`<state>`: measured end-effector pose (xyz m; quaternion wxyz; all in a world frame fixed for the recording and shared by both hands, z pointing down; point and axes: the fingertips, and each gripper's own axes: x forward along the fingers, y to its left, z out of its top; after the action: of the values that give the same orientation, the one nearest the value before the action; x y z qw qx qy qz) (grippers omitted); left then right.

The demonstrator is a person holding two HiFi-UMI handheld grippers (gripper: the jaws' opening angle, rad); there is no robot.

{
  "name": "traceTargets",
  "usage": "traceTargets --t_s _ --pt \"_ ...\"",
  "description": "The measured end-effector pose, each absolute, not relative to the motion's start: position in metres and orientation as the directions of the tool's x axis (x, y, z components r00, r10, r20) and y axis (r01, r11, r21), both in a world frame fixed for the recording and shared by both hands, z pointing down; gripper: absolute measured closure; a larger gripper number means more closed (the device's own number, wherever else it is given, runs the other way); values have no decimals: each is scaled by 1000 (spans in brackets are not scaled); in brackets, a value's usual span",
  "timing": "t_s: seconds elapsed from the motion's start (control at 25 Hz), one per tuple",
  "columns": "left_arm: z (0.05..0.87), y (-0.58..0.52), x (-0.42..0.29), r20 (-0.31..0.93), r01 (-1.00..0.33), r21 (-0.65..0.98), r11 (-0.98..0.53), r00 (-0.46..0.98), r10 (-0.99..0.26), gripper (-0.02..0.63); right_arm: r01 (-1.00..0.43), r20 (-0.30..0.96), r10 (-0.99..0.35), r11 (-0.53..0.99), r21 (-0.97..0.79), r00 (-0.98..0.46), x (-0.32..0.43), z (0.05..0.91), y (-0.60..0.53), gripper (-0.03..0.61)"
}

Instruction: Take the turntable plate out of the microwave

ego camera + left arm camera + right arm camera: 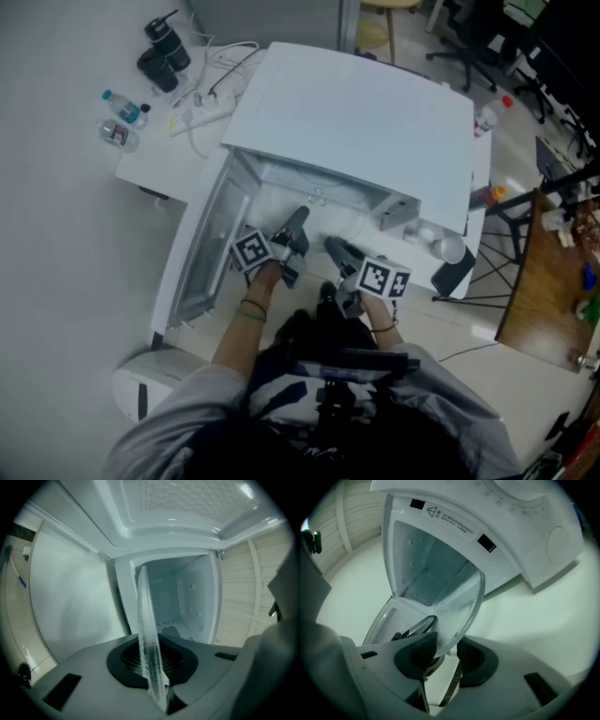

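The white microwave (356, 122) stands with its door (202, 248) swung open to the left. Both grippers are at the mouth of the cavity (183, 602). The clear glass turntable plate (145, 634) stands on edge between the pads of my left gripper (152, 660), which is shut on its rim. In the right gripper view the same plate (459, 606) tilts in front of the open cavity (426, 569), its lower rim between the pads of my right gripper (447, 656), which stand apart. From the head view, the left gripper (295, 230) and right gripper (339, 251) sit side by side.
The microwave rests on a white table (155, 159) with water bottles (122, 122), black cups (164, 52) and a power strip (211, 108) at its left. A white cup (452, 249) and a dark object (455, 272) stand at its right. A wooden desk (553, 272) lies further right.
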<state>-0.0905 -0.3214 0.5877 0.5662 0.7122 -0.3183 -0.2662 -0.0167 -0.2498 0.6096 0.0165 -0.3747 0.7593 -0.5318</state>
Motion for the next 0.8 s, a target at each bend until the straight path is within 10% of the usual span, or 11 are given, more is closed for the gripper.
traceTargets --t_s 0.8 --pt "531 -242 -96 -95 -67 978 -196 697 -711 603 -349 121 -658 227 -909 -743 6 558 -245 502"
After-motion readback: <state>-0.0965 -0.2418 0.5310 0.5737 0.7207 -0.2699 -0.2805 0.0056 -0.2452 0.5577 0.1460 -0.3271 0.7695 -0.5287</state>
